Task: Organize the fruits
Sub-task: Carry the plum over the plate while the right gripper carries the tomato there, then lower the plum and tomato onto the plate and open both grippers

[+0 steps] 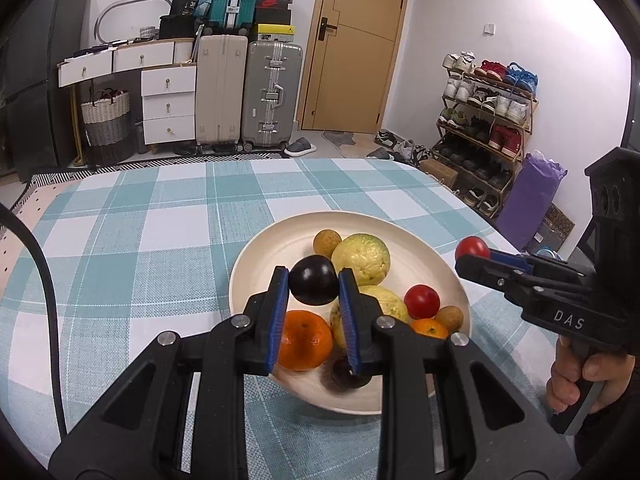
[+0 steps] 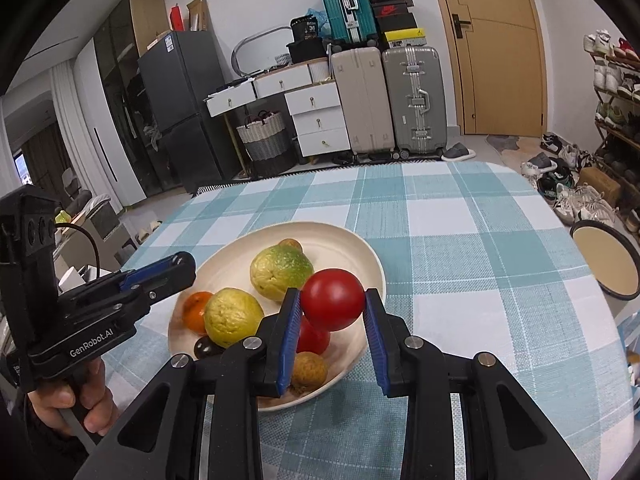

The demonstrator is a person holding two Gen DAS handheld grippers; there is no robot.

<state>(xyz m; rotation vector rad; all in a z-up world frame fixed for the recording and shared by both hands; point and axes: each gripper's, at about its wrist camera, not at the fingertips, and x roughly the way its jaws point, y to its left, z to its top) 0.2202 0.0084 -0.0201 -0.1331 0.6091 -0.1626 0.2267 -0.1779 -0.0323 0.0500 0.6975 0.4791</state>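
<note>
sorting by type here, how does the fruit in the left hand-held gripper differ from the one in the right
The left hand-held gripper holds a dark plum, near black; the right hand-held gripper holds a tomato, bright red. The plum shows a duller sheen, while the tomato looks glossier. Seen together in the left view, the plum hangs over the plate's middle and the tomato nearer its right rim. Both are round, smooth and lifted clear of the plate.

A checked tablecloth covers the table. Behind it, at twelve o'clock, two suitcases stand side by side before the wall, a white drawer unit and a woven basket at eleven. A wooden door sits at one o'clock, a shoe rack at two. What may be a round tray shows at three.
</note>
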